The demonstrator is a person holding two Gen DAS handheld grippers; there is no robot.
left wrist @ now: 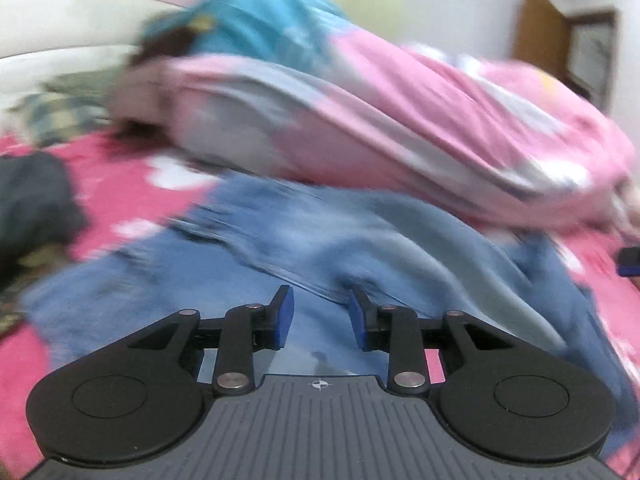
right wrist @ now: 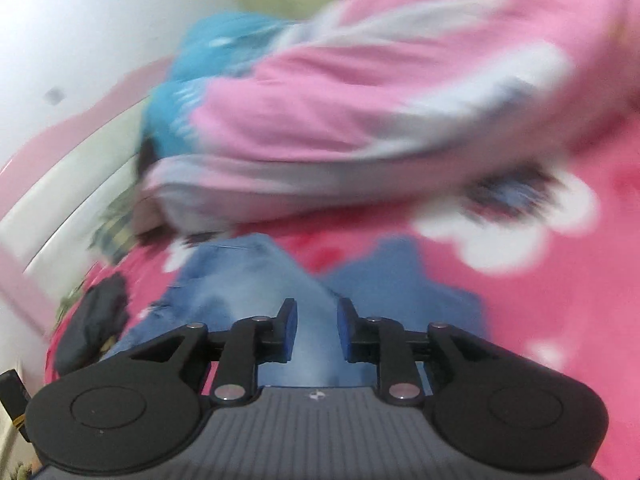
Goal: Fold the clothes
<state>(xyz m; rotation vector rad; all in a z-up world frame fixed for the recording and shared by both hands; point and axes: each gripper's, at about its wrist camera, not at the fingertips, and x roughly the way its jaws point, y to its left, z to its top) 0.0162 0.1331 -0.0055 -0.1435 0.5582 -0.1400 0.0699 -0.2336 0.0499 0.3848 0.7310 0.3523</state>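
The jeans [left wrist: 304,240] lay crumpled on the bed [left wrist: 120,184], spread over its pink flowered cover, directly ahead of and beneath both claws. In the right wrist view one denim leg [right wrist: 248,280] ran as a long strip away from the camera, its long axis roughly in line with the right claw [right wrist: 316,330], with a darker blue part of the garment just beside it on the right. The left claw [left wrist: 320,316] stood over a broader, bunched fold of the same denim, whose ridges ran slantwise across its view.

Both claws were parted to a moderate gap with nothing gripped; whether any pad touched the cloth could not be told through the motion blur.

Beyond the jeans a heaped pink quilt [left wrist: 420,120] lay along the far side of the bed, and a dark garment [left wrist: 32,208] sat apart to the left.

Judging from this, the right claw was better aligned to take the leg along its length.
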